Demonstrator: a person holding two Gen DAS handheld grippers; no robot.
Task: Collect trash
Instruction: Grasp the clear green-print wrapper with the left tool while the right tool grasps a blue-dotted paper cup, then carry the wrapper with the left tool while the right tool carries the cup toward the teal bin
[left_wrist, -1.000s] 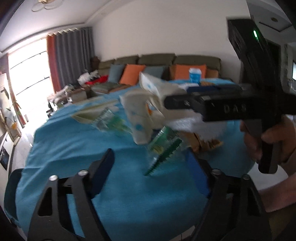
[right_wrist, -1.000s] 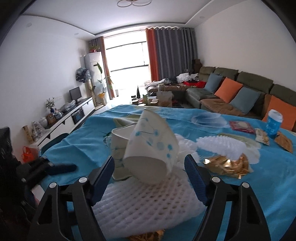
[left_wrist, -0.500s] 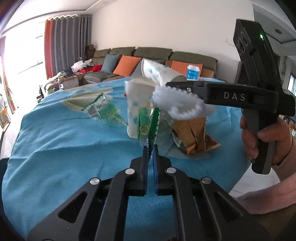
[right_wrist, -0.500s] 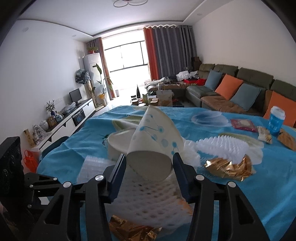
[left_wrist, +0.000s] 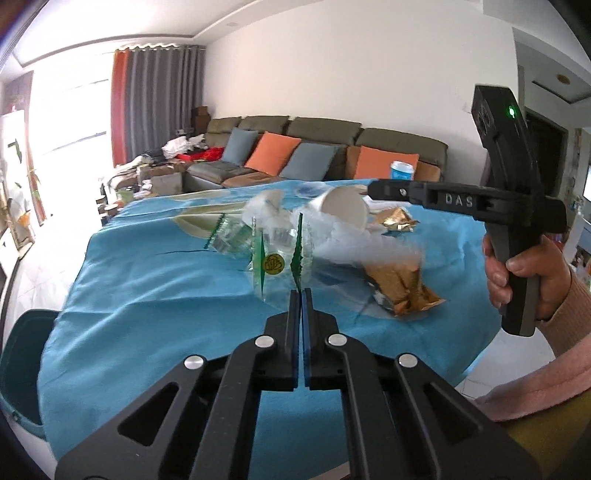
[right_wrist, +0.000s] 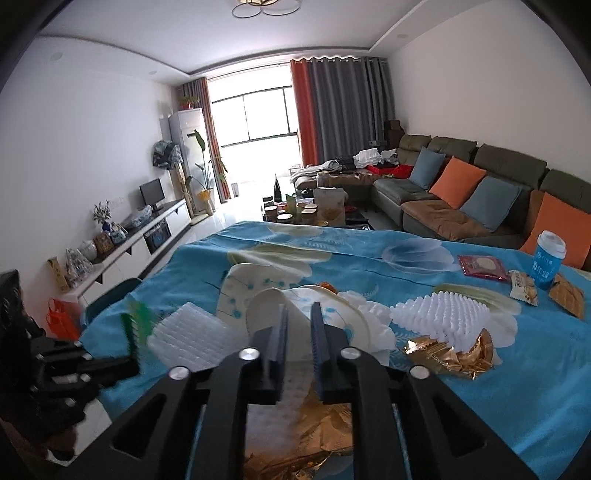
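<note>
My left gripper (left_wrist: 301, 293) is shut on the edge of a clear plastic wrapper with green trim (left_wrist: 275, 256), held just above the blue tablecloth (left_wrist: 155, 295). My right gripper (right_wrist: 298, 314) is closed onto the crushed rim of a white paper cup with blue dots (right_wrist: 314, 306); in the left wrist view the cup (left_wrist: 341, 210) hangs at its tips. White foam netting (right_wrist: 186, 334) and gold foil wrappers (right_wrist: 448, 354) lie around the cup. More gold foil (left_wrist: 400, 286) lies right of the wrapper.
A teal bin (left_wrist: 20, 365) stands at the table's left edge. A blue takeaway cup (right_wrist: 548, 264), a red packet (right_wrist: 482, 267) and snack packets (right_wrist: 522, 288) lie at the far right. Sofas line the wall behind.
My left gripper closed on the plastic wrapper and drew it back. My right gripper closed from wide open onto the paper cup, flattening its rim.
</note>
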